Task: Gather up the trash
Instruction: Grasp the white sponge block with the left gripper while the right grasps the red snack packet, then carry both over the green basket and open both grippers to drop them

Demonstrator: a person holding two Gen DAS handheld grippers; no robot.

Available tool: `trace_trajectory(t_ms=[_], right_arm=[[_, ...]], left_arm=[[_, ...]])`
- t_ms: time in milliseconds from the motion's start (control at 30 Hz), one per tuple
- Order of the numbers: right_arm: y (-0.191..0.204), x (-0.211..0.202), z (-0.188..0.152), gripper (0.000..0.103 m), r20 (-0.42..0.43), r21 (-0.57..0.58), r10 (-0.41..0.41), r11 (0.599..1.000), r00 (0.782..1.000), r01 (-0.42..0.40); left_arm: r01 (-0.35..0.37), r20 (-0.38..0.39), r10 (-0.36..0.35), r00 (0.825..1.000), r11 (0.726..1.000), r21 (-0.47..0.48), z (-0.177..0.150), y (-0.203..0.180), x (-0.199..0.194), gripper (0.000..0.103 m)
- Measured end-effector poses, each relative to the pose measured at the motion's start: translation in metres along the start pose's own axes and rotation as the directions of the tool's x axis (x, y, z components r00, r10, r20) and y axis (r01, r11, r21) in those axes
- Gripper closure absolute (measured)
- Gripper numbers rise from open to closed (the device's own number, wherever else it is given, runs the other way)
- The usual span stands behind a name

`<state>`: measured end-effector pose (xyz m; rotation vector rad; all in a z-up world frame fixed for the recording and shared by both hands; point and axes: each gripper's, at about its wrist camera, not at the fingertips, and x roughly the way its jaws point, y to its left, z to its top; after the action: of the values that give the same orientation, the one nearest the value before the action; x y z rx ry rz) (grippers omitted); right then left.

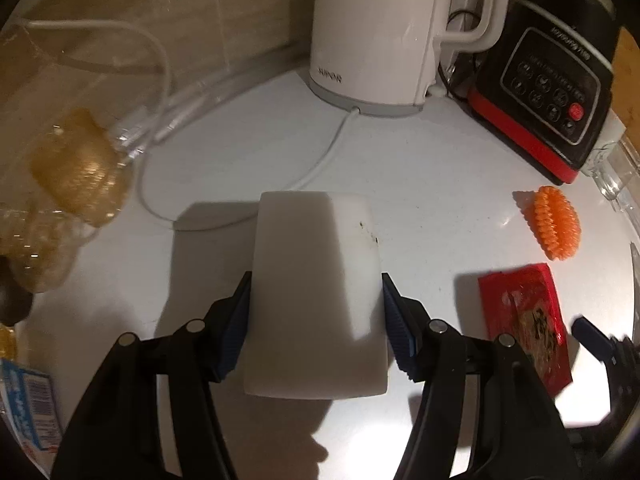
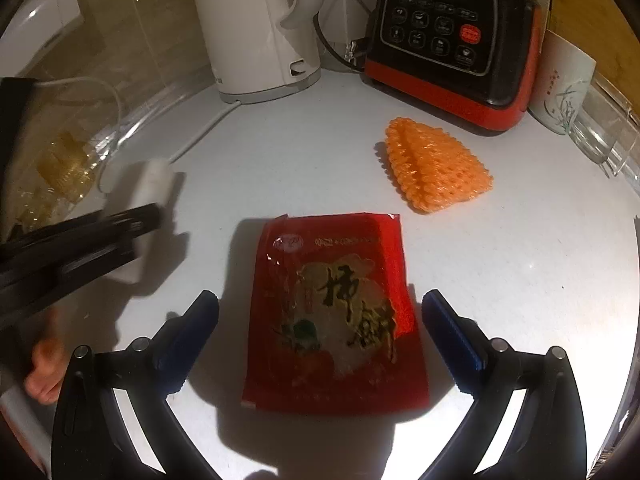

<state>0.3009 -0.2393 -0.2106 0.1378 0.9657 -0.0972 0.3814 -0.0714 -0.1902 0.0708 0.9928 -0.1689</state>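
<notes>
At the bottom centre of the left wrist view, the left hand-held gripper (image 1: 316, 316) pinches a white rectangular foam block (image 1: 316, 296) by its two long sides, the blue pads pressed against it so the block points forward over the pale counter (image 1: 420, 168), probably a grip meant to carry it off as trash. In the right wrist view the right hand-held gripper (image 2: 320, 332) is spread wide, its fingers either side of a flat red plastic food wrapper (image 2: 336, 316) lying on the counter at centre frame, seemingly lined up to close on it next. Further back, right of centre, an orange foam fruit net (image 2: 434, 168) lies loose on the counter. Against the wall at the top stand a white electric kettle (image 2: 252, 28) and a black and red appliance (image 2: 452, 40)
</notes>
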Motion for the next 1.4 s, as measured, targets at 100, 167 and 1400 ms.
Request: trace_trajectory(t_ms=[100, 167, 1400], right_arm=[[0.002, 0.008, 0.002, 0.002, -0.016, 0.005, -0.008, 1.000, 1.000, 0.008], [0.003, 0.013, 0.003, 0.004, -0.032, 0.011, -0.015, 1.000, 0.999, 0.015], [-0.070, -0.212, -0.169, 0.084, 0.027, -0.059, 0.108, 0.993, 0.994, -0.106]], left_arm=[[0.018, 0.022, -0.018, 1.000, 1.000, -0.011, -0.006, 0.004, -0.019, 0.045], [0.025, 0.036, -0.024, 0.999, 1.000, -0.011, -0.010, 0.006, -0.030, 0.044], [0.129, 0.031, -0.131, 0.991, 0.990, 0.056, -0.202, -0.073, -0.217, 0.044]])
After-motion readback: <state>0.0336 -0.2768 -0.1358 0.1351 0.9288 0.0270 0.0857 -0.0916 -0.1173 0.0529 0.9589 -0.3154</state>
